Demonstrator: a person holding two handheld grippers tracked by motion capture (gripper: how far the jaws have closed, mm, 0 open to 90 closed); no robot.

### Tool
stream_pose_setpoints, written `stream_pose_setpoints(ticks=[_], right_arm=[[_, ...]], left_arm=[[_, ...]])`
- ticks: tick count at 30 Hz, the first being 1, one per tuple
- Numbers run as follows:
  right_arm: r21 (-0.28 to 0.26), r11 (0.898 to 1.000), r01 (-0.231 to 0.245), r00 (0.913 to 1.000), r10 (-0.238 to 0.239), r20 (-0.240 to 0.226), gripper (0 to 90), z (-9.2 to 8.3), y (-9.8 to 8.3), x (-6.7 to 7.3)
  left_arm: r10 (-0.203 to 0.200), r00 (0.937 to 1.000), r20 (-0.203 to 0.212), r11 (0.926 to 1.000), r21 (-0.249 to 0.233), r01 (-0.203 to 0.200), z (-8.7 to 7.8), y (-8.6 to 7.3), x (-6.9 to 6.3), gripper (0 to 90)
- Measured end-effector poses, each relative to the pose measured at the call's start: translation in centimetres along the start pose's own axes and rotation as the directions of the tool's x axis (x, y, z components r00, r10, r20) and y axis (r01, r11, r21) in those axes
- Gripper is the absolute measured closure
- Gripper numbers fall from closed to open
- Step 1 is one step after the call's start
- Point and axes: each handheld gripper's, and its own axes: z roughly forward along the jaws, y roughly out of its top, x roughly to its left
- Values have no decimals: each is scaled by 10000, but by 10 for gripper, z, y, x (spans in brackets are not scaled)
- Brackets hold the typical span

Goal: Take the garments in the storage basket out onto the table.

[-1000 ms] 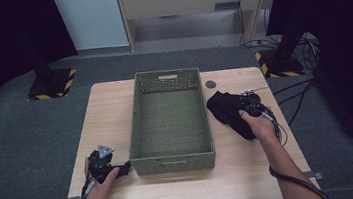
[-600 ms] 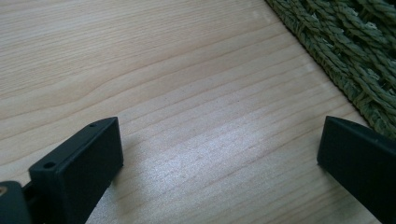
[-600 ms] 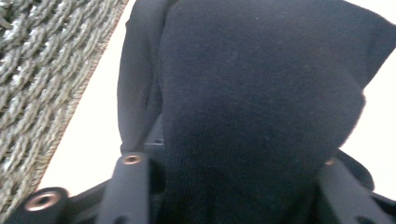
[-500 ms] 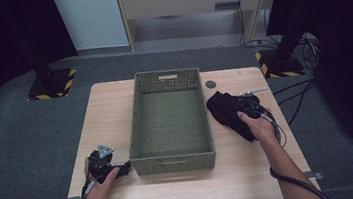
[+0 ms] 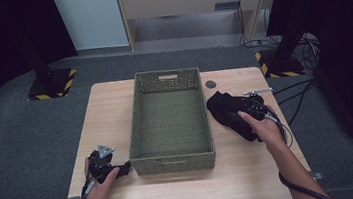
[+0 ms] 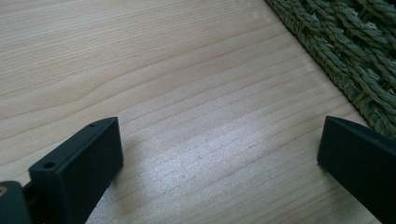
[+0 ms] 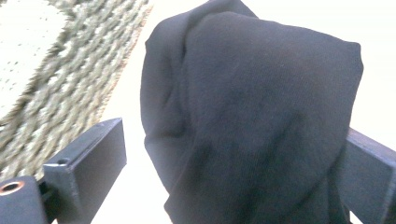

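A green woven basket (image 5: 174,162) stands empty in the middle of the wooden table (image 5: 244,182). To its right lies a crumpled black cloth (image 5: 223,108). My right gripper (image 5: 247,107) rests over that cloth. In the right gripper view the cloth (image 7: 261,70) bulges between the two jaws of my right gripper (image 7: 233,133). Those jaws have just been opening and now stand wide, the left one clear of the fabric. My left gripper (image 5: 123,168) lies at the basket's front left corner. The left gripper (image 6: 218,128) is open over bare wood, with the basket's wall (image 6: 355,42) beside it.
A small dark round disc (image 5: 210,84) sits on the table behind the cloth. Cables (image 5: 284,92) trail off the table's right side. Black stands with yellow-striped bases (image 5: 52,86) sit on the floor beyond both far corners.
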Motion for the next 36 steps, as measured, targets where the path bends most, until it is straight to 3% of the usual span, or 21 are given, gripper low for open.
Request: stream_pose_setpoints(ticks=[5, 17, 30, 36], right_arm=[[-339, 9986, 401, 9992, -401, 1, 36, -13, -2, 5], [-874, 9936, 717, 9966, -749, -344, 33, -41, -17, 19], [-1179, 9845, 1301, 9908, -1336, -221, 35, -51, -31, 28], [-1194, 9838, 1334, 9906, -1360, -138, 40, -54, -37, 26]], left_arm=[[1, 10000, 1, 10000, 2, -1, 0, 0, 0, 0], [-2, 10000, 1, 10000, 1, 2, 0, 0, 0, 0], [1, 10000, 2, 10000, 5, -1, 0, 0, 0, 0], [3, 10000, 2, 10000, 4, -3, 0, 0, 0, 0]])
